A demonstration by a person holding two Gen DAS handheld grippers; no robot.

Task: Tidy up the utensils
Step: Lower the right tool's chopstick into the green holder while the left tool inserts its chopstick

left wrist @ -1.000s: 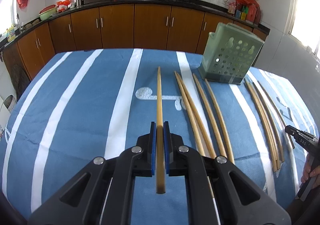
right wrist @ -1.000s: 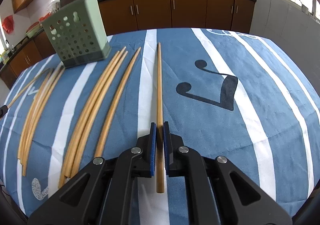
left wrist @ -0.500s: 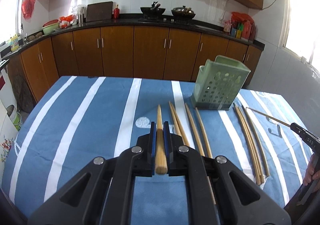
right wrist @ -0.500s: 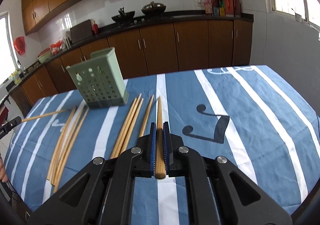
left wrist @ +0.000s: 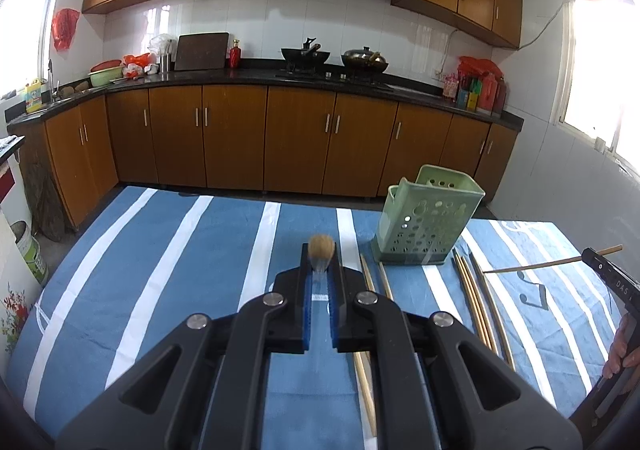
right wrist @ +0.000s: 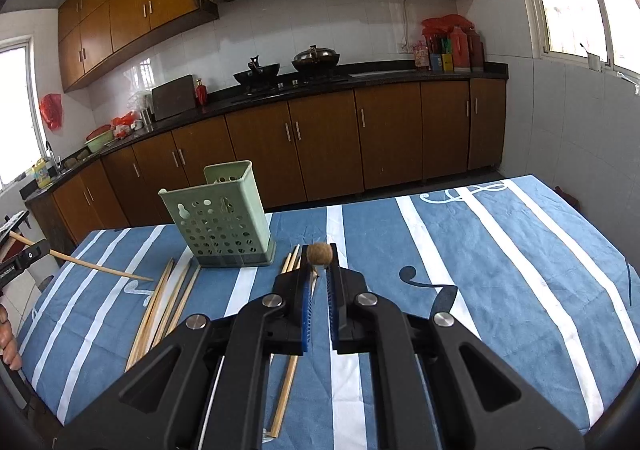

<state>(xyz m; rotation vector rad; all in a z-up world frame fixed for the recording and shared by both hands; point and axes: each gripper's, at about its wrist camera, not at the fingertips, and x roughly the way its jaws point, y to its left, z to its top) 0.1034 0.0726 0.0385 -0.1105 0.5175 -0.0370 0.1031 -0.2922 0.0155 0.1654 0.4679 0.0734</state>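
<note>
Blue striped tablecloth [left wrist: 160,250] below; left tool [left wrist: 320,278] pinching chopstick [left wrist: 321,246], right tool [right wrist: 319,274] pinching another chopstick [right wrist: 319,253].

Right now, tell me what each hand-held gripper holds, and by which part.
Left hand-held gripper: one wooden chopstick, pinched near one end. Right hand-held gripper: another wooden chopstick, also near one end.
</note>
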